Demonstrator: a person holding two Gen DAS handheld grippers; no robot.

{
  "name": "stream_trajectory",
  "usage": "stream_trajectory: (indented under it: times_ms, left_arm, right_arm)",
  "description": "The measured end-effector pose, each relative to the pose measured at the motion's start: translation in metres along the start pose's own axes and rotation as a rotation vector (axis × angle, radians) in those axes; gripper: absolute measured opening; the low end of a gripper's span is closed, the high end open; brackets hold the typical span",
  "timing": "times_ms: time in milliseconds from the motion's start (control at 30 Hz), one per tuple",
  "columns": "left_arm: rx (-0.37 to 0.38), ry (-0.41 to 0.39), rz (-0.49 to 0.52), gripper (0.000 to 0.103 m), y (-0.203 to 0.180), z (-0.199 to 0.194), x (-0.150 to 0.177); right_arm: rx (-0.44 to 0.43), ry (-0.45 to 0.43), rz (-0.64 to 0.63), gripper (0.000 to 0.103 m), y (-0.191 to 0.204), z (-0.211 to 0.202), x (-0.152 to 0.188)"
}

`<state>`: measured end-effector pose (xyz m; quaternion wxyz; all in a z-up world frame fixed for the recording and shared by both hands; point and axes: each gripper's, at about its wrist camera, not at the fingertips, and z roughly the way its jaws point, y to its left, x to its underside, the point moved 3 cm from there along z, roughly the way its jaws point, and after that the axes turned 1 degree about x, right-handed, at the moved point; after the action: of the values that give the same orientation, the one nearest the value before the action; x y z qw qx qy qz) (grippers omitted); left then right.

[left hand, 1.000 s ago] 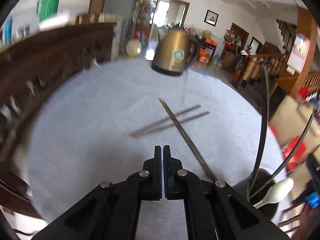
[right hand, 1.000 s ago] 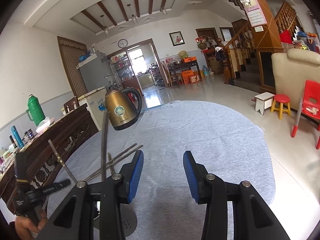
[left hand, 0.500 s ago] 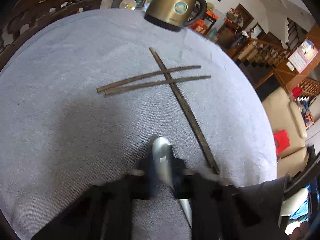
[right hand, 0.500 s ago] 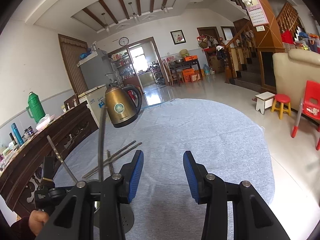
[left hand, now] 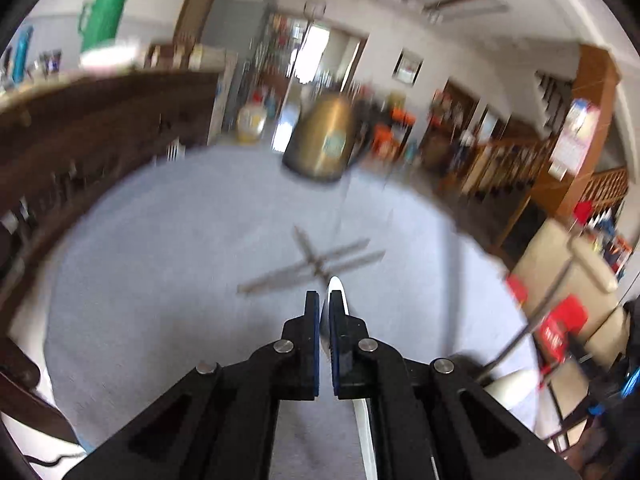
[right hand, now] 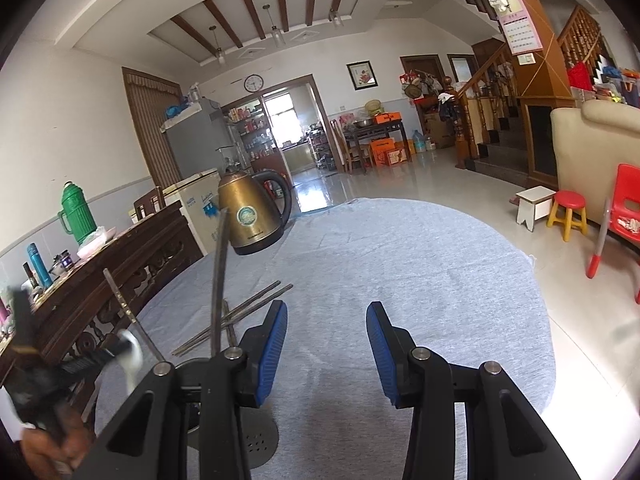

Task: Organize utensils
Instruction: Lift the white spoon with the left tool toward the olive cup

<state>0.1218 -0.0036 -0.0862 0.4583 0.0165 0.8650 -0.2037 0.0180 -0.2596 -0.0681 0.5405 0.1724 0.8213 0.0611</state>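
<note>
A white spoon (left hand: pixel 362 412) is being gripped in the left claw (left hand: pixel 324 300), whose jaws are pressed almost together on it; a pale tip is showing just past the fingertips and the rest is running back beneath the claw. In the right wrist view the same claw is appearing blurred at the far left with something white in it. The right claw (right hand: pixel 327 336) is being held partly open with nothing between its blue pads (right hand: pixel 274 344).

Three chopsticks (left hand: pixel 316 266) are lying crossed on the grey-covered surface (left hand: pixel 160 280), in front of a brass kettle (left hand: pixel 320 140). A dark holder (right hand: pixel 224 420), already carrying long-handled utensils, is standing near the right claw.

The spoon is judged to be light, rigid and smooth, probably ceramic or plastic, so it is likely to slip or chip if dropped; it is best taken across the handle. The chopsticks are judged to be thin, stiff and light, lying flat and therefore awkward to pinch; they are best taken near the middle.
</note>
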Motion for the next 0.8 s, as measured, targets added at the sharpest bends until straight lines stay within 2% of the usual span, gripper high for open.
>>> stream_trajectory:
  times_ms: [100, 200, 300, 433, 600, 700, 733, 767, 800]
  left_arm:
    - [0.043, -0.193, 0.025, 0.004, -0.023, -0.043, -0.019]
    - [0.032, -0.332, 0.072, 0.004, -0.049, -0.06, -0.028]
    - [0.011, -0.406, 0.129, 0.004, -0.073, -0.061, -0.027]
    - [-0.034, -0.407, 0.249, 0.004, -0.097, -0.034, -0.007]
    - [-0.045, -0.349, 0.335, 0.004, -0.102, -0.023, 0.012]
    - [-0.036, -0.309, 0.342, 0.005, -0.094, -0.028, 0.019]
    - [-0.038, -0.306, 0.344, 0.011, -0.089, -0.033, 0.02]
    - [-0.045, -0.31, 0.345, 0.022, -0.087, -0.038, 0.02]
    - [-0.052, -0.322, 0.342, 0.026, -0.083, -0.045, 0.019]
  right_arm:
    - [-0.008, -0.002, -0.013, 0.044, 0.004, -0.001, 0.001]
    - [-0.012, -0.004, -0.01, 0.044, 0.003, -0.002, 0.002]
    - [-0.008, -0.003, -0.003, 0.044, -0.002, -0.002, 0.001]
    - [0.0, 0.003, 0.015, 0.044, -0.014, -0.002, -0.001]
    - [0.014, 0.001, 0.038, 0.044, -0.028, -0.001, -0.003]
    - [0.014, 0.006, 0.053, 0.044, -0.032, 0.0, -0.004]
    - [0.013, 0.009, 0.053, 0.044, -0.033, 0.001, -0.004]
    - [0.012, 0.011, 0.051, 0.044, -0.032, 0.002, -0.003]
    - [0.012, 0.012, 0.049, 0.044, -0.031, 0.002, -0.003]
